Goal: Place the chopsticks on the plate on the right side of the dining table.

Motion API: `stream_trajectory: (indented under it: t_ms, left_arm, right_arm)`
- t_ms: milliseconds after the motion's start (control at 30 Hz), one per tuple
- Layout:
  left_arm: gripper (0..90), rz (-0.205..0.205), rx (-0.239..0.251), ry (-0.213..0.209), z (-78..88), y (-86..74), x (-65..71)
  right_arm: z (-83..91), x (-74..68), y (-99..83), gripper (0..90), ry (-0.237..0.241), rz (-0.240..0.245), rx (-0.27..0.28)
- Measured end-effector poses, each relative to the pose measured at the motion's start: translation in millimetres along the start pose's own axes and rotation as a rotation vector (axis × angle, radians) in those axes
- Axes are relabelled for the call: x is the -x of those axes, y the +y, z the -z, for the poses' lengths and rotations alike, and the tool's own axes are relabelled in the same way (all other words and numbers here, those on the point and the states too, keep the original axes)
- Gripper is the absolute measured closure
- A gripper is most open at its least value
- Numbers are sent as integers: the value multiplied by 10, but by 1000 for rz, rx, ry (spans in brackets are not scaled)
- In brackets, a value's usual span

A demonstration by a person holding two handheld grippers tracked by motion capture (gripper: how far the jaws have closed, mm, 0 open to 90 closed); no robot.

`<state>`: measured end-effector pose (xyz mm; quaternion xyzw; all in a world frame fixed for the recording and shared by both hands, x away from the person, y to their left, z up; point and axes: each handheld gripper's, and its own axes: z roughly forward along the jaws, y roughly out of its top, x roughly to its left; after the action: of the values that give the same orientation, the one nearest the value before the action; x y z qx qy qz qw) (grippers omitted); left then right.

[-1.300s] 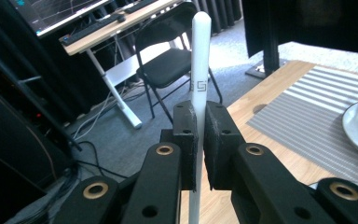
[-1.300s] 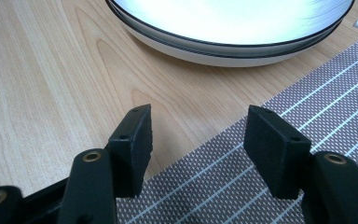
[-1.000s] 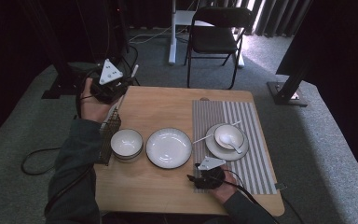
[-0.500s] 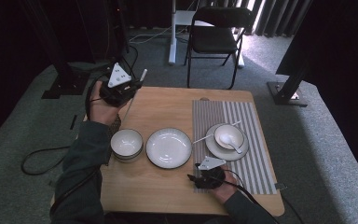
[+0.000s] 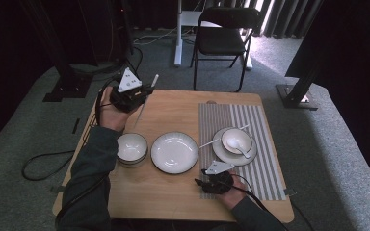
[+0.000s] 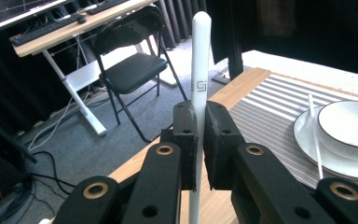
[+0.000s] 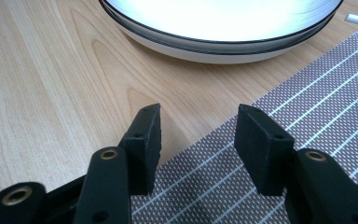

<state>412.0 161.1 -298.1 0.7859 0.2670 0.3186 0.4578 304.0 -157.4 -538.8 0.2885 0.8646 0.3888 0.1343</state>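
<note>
Location type: a recording studio or lab set up as a mock dining area. Indicators: a small wooden counter (image 5: 173, 192) stands on grey carpet (image 5: 318, 144), enclosed by black curtains (image 5: 29, 38) and black stand legs (image 5: 296, 94) on the floor. Cables (image 5: 38, 166) run across the carpet. A folding chair (image 5: 221, 38) stands behind the counter, and a white-legged desk (image 6: 51, 32) carrying keyboards stands farther back. A striped placemat (image 5: 260, 144) with white crockery (image 5: 173, 151) provides the dining layout.
</note>
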Motion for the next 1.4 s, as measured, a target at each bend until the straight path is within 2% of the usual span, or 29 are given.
stream_trajectory:
  t_ms: [367, 700, 1233, 1400]
  left_arm:
    - [845, 10, -2, -24, -62, -37, 56]
    - [845, 21, -7, -66, -144, -72, 137]
    - [845, 28, -10, -98, -221, -92, 233]
    - [845, 39, 3, -116, -248, -91, 288]
  right_arm:
    - [-3, 5, -1, 505, 3, -9, -4]
    - [-4, 13, -3, 504, 4, -18, -8]
    - [8, 11, 0, 477, -21, -16, 0]
    - [9, 17, 1, 473, -22, -22, 1]
